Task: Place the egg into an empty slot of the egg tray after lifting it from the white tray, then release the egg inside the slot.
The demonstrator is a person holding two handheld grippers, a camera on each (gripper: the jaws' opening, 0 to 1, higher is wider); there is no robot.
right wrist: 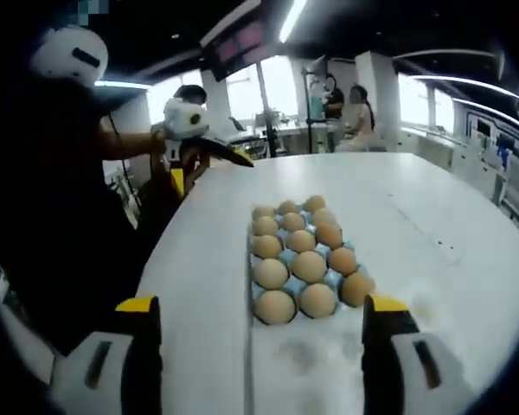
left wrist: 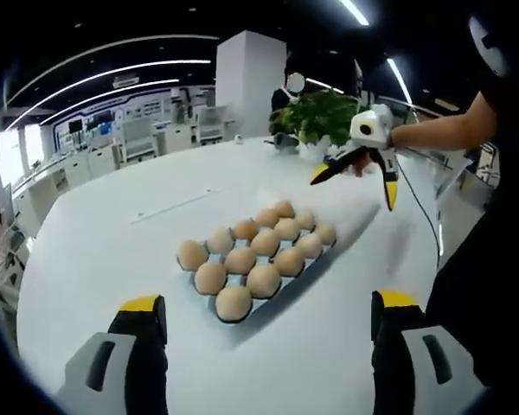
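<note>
Yellow-tipped jaws of the left gripper rise wide apart at the bottom of the left gripper view, with nothing between them, and they hang over the white table short of the egg tray. That tray lies flat on the table just beyond the jaws, its slots filled with brown eggs in rows; whether any slot is free cannot be told from this view. Beyond the tray, the right gripper is held up in a person's hand above the far end of the tray, its black and yellow jaws spread and empty. A potted green plant stands on the table behind it, and a white pillar rises further back. In the right gripper view, the right gripper shows its own jaws wide open and empty, the blue-lined egg tray just ahead with eggs in it. The left gripper shows beyond the table's edge, held by a dark-clothed person who fills that side of the view. Two other people stand far behind by the windows.
</note>
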